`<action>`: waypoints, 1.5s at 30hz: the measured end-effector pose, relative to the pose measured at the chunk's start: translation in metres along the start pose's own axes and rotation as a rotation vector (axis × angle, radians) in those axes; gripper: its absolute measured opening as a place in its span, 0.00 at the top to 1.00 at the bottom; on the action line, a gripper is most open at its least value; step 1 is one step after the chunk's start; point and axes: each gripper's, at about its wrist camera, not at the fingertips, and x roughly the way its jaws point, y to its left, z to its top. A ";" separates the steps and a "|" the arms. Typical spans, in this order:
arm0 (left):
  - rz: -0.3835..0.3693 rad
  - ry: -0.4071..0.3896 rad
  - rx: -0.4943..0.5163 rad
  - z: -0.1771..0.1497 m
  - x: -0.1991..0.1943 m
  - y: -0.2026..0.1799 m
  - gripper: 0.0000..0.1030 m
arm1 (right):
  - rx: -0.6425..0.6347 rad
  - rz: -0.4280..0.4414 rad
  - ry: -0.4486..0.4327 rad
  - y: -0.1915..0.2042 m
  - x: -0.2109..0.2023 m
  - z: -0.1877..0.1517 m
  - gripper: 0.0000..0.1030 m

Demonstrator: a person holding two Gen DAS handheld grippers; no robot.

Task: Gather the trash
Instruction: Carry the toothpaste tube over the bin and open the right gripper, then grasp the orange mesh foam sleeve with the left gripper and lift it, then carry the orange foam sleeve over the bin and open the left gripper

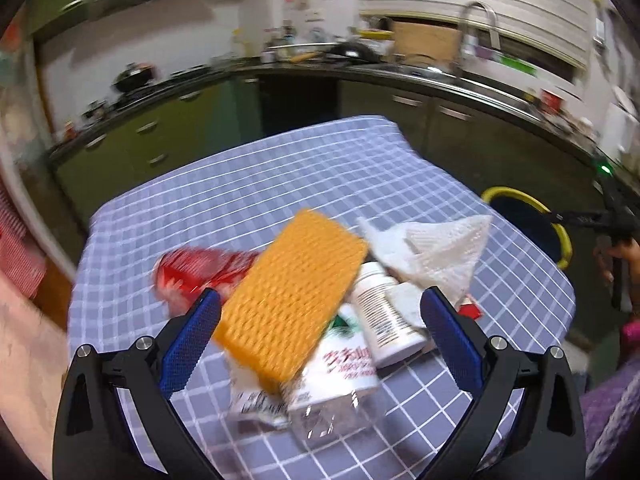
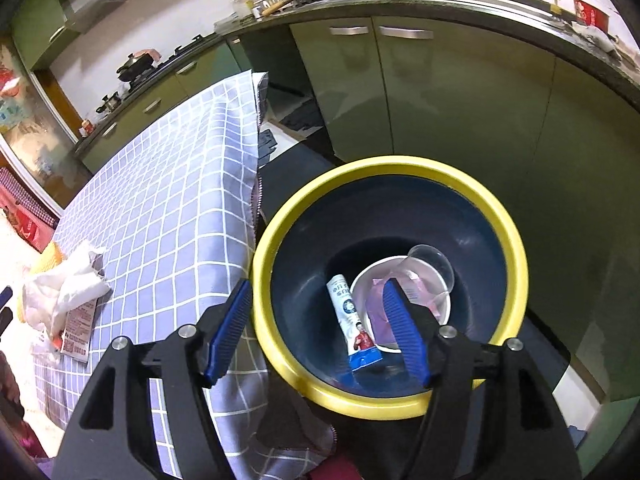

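Note:
A pile of trash lies on the blue checked tablecloth: an orange sponge, a red can, a white pill bottle, crumpled white tissue and a clear plastic bottle with a white label. My left gripper is open just above the pile, its jaws either side of the sponge and bottles. My right gripper is open and empty over the yellow-rimmed blue bin. The bin holds a white tube, a white bowl, a clear cup and a pink wrapper.
The bin stands on the floor off the table's right edge. Green kitchen cabinets and a cluttered counter run behind. Tissue and a printed packet lie at the table's near end in the right wrist view.

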 end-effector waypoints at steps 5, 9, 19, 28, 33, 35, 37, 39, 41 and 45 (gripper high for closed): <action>-0.050 0.018 0.113 0.016 0.019 -0.001 0.05 | -0.002 0.013 0.008 0.004 0.005 0.001 0.37; -0.086 0.042 0.154 0.022 0.036 0.000 0.05 | -0.008 0.026 0.017 0.008 0.008 0.001 0.37; -0.073 0.086 0.202 0.017 0.058 0.001 0.05 | -0.014 0.062 0.039 0.016 0.015 0.004 0.37; -0.050 0.119 0.217 0.009 0.064 0.005 0.32 | -0.026 0.091 0.053 0.024 0.020 0.005 0.37; -0.051 0.115 0.196 0.008 0.062 0.011 0.42 | -0.024 0.093 0.052 0.023 0.020 0.006 0.37; -0.049 0.111 0.188 0.007 0.060 0.012 0.44 | -0.023 0.093 0.053 0.024 0.020 0.006 0.37; -0.050 0.106 0.179 0.007 0.058 0.014 0.48 | -0.024 0.095 0.054 0.024 0.020 0.006 0.37; -0.048 0.097 0.173 0.008 0.055 0.016 0.56 | -0.024 0.095 0.054 0.024 0.020 0.006 0.37; -0.050 0.077 0.165 0.010 0.050 0.018 0.64 | -0.023 0.098 0.054 0.023 0.021 0.005 0.37; -0.057 0.054 0.145 0.015 0.041 0.022 0.76 | -0.024 0.099 0.053 0.023 0.020 0.004 0.37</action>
